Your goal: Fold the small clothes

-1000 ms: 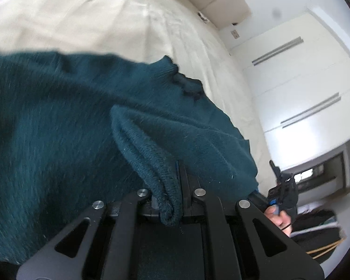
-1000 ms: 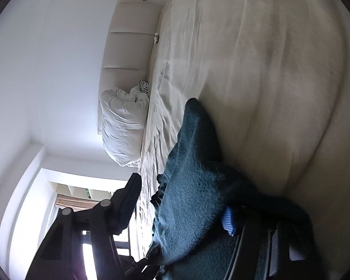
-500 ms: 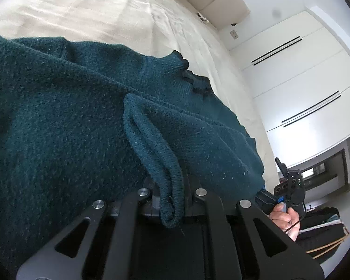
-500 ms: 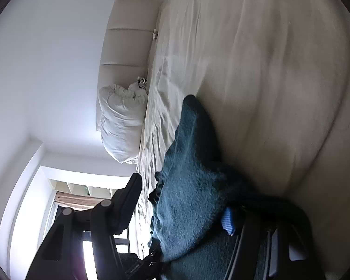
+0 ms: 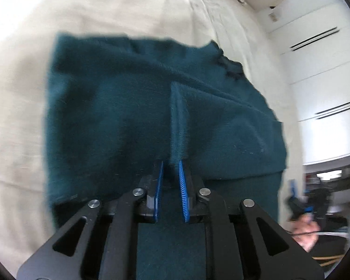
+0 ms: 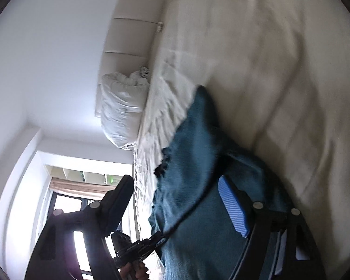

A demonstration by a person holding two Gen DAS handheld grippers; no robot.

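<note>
Your left gripper (image 5: pixel 170 175) is parted a little, the raised fold of the sweater (image 5: pixel 128 116) just ahead of its pads and not pinched. Your right gripper (image 6: pixel 175 200) gapes wide, holding nothing, over the sweater's near edge. The sweater lies folded on the bed (image 5: pixel 105 7). Draw both grippers back level, so no pad snags the knit.

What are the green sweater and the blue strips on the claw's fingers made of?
The sweater looks like knitted wool or a similar fuzzy yarn: matte, with a soft nap and a ribbed edge. The blue pads on the left gripper look like ridged rubber or soft plastic, judging by their fine grooves. The bed sheet seems to be matte woven cloth, lightly creased.
</note>
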